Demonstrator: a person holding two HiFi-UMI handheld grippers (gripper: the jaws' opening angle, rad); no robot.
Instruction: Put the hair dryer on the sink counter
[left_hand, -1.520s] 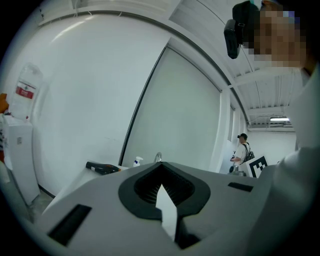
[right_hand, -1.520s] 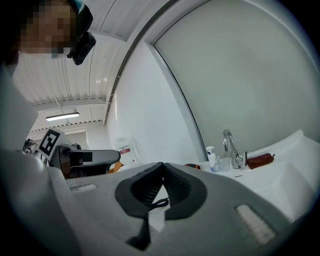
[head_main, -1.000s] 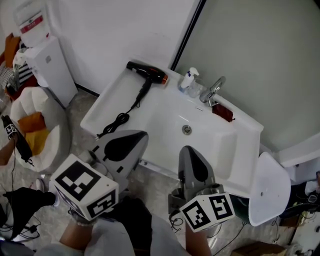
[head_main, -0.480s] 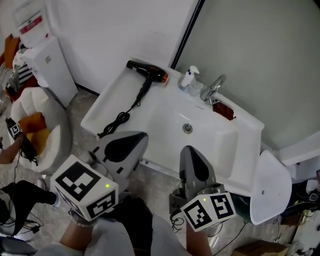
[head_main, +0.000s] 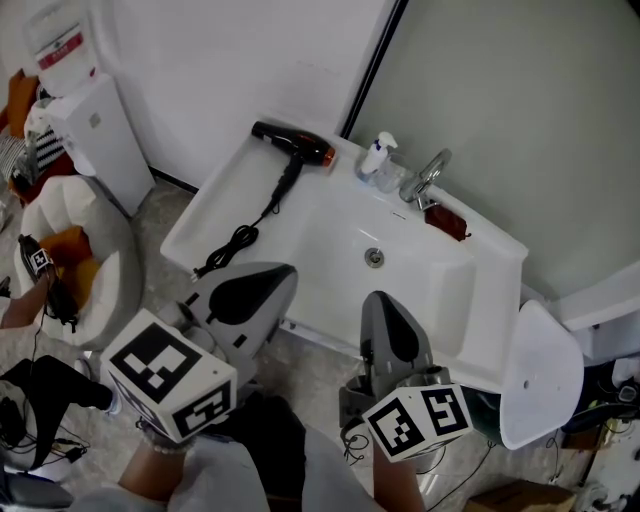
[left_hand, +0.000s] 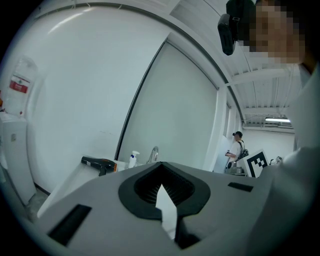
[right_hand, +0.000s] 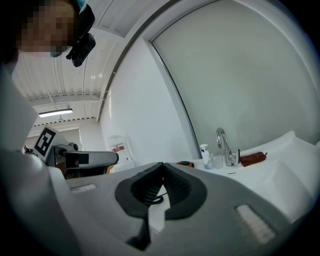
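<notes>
Nearest the viewer, the left tongs (head_main: 283, 271) and the right tongs (head_main: 380, 300) are held side by side just short of the front edge of the sink surface (head_main: 236, 192). Each pair is clenched with nothing between its jaws, as both gripper views confirm: only bare white surface shows past the closed tips. Beyond them lies the basin (head_main: 425, 285), and to its left the flat part of the surface carries a black cord (head_main: 243, 236) that runs from a loose bundle near the front edge back to the hair dryer (head_main: 292, 146). The hair dryer rests on its side at the far left corner of the surface, close to the wall (head_main: 250, 60). It is well apart from both tongs and just left of a pump bottle (head_main: 374, 157) and the faucet (head_main: 425, 180). It is a black, pistol-shaped dryer with an orange band at the nozzle end and its handle turned toward the viewer. Judged from this layout, the placing step appears complete, since the dryer already lies on the surface and neither pair of tongs touches it. Any further move would call for opening one pair and reaching past the cord to the handle.
</notes>
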